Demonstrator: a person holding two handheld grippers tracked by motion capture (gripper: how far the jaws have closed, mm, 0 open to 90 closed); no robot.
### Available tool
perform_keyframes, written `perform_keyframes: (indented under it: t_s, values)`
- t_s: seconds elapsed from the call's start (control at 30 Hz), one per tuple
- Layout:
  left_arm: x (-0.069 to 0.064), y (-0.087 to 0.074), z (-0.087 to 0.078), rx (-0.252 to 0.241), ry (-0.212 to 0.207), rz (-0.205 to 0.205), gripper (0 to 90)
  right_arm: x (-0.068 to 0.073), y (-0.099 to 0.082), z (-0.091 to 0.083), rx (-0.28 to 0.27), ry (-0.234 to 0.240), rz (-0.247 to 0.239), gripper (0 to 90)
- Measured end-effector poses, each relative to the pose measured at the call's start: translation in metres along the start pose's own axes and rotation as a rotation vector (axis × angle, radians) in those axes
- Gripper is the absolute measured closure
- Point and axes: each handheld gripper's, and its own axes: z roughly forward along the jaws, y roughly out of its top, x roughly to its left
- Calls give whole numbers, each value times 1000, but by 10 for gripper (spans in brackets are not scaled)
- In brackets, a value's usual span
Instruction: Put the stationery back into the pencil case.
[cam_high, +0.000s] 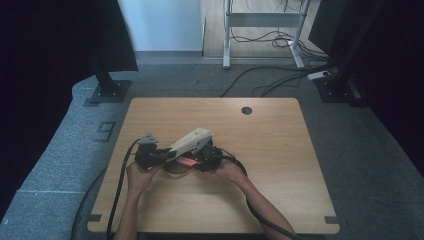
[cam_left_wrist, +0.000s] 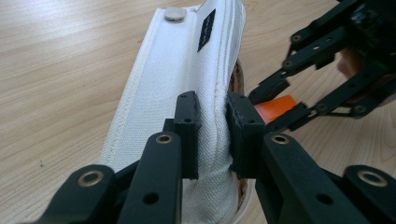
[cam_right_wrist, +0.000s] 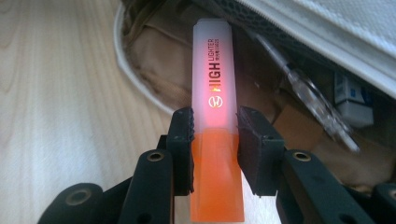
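A white fabric pencil case (cam_high: 192, 139) (cam_left_wrist: 182, 70) lies on the wooden table (cam_high: 260, 150), its flap lifted. My left gripper (cam_high: 165, 156) (cam_left_wrist: 212, 135) is shut on the edge of that white flap and holds it up. My right gripper (cam_high: 196, 163) (cam_right_wrist: 215, 140) is shut on an orange highlighter (cam_right_wrist: 212, 102) (cam_high: 187, 161) (cam_left_wrist: 275, 107), whose frosted cap end points into the case's open tan interior (cam_right_wrist: 159, 60). In the left gripper view the right gripper (cam_left_wrist: 299, 100) reaches in beside the flap with the orange pen between its jaws.
Inside the case (cam_right_wrist: 327, 42) lie a clear pen (cam_right_wrist: 313, 100) and a small white and blue box (cam_right_wrist: 352, 100). The table has a round cable hole (cam_high: 246, 110) at the back. Desk legs and cables (cam_high: 280, 40) stand on the floor behind.
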Motion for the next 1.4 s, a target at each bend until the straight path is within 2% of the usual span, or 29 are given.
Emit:
perform_keyframes:
  t_s: [0.37, 0.53, 0.7, 0.83, 0.97, 1.2, 1.27, 1.4]
  values:
    - [0, 0, 0, 8, 0, 3, 757, -2, 15, 23, -8, -10, -6, 658]
    - [0, 0, 1, 9, 0, 4, 756, -4, 14, 30, -21, -4, 6, 650]
    - [0, 0, 1, 9, -2, 3, 756, -2, 11, 23, 1, -38, 2, 508]
    - [0, -1, 1, 10, -3, 2, 752, 1, 5, 14, -4, -60, 16, 454]
    - [0, -1, 1, 8, -5, -4, 752, 3, -7, 6, -14, -61, 57, 473]
    - [0, -1, 1, 10, -7, -4, 752, -1, -16, 3, -14, -66, 100, 599]
    - [1, -1, 1, 11, -8, -3, 751, -1, -17, 4, -6, -83, 104, 634]
    - [0, -1, 1, 11, -8, -2, 751, -4, -17, 6, -20, -101, 122, 632]
